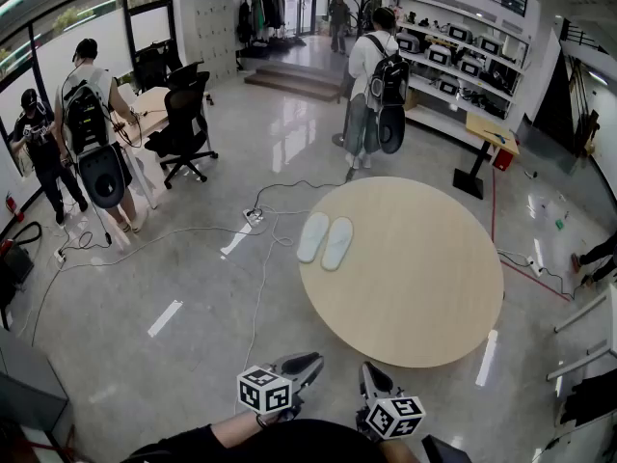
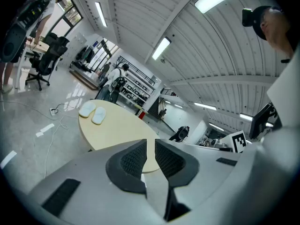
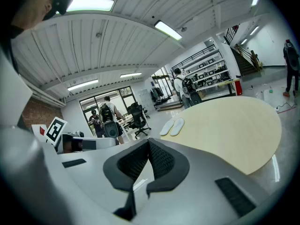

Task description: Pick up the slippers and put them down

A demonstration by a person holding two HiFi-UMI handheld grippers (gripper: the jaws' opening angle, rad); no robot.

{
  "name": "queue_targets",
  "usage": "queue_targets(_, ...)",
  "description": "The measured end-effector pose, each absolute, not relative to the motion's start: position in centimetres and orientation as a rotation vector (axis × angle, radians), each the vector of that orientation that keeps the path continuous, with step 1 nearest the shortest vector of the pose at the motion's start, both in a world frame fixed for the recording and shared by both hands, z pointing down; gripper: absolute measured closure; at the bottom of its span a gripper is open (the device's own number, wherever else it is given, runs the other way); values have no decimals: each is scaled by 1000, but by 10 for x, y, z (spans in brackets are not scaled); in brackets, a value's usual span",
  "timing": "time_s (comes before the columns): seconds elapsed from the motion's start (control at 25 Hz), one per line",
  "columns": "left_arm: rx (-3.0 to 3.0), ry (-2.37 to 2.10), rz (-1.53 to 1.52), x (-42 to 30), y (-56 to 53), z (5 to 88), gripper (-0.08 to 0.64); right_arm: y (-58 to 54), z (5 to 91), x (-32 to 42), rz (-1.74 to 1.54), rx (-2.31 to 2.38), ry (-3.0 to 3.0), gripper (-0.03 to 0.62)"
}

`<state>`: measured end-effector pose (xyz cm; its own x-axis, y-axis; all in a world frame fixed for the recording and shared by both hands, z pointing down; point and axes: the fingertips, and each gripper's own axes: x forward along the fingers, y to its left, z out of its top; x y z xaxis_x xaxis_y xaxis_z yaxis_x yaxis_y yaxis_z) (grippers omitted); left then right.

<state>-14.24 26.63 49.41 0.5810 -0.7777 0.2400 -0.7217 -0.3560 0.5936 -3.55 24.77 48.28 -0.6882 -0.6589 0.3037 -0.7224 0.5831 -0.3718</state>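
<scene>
Pair of pale, flat, soft-looking slippers [image 1: 326, 240], side by side on the far left part of a round, pale beige wooden table top [image 1: 424, 297], close to its edge. Well apart from both tongs, with the width of the table in between.

Grey left gripper [image 1: 299, 363] with black ribbed pads [image 2: 131, 161] and a marker cube, low at the near edge of the head view, off the table and above the floor. Jaws parted by a narrow slit only; nothing between them, nothing held. Aimed towards the table, with the slippers far beyond the jaw tips, up and to the left in the left gripper view.

Matching grey right gripper [image 1: 371, 376] just beside the left one. Jaws closed, pad tips meeting, empty. Slippers far past the tips, a little to the right in the right gripper view.

Table top smooth and matte. Around it, a glossy light grey floor [image 1: 193, 287] with thin white cables [image 1: 262, 268] trailing across. At the left, a black wheeled office chair [image 1: 183, 123] by a desk, next to a person in a white top with a dark backpack [image 1: 89, 114]. Beyond the table, a second backpack wearer in white [image 1: 371, 85], standing before long white shelving [image 1: 463, 51] along the right wall.
</scene>
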Motion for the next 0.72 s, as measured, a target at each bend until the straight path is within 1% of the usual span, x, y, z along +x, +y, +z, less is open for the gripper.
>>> queue_targets(0.32,2154,-1217,-101,-130,274,485,491,252,474,-20,737,1171,-2718,575)
queue_targets(0.52,2145,-1265,-89,-113,278,478,491,249,467,3,767,1179,-2759,575)
queue_targets(0.72,2113,-1309,-58,-103,296,486,491,259,476,7,796,1103,-2785,575)
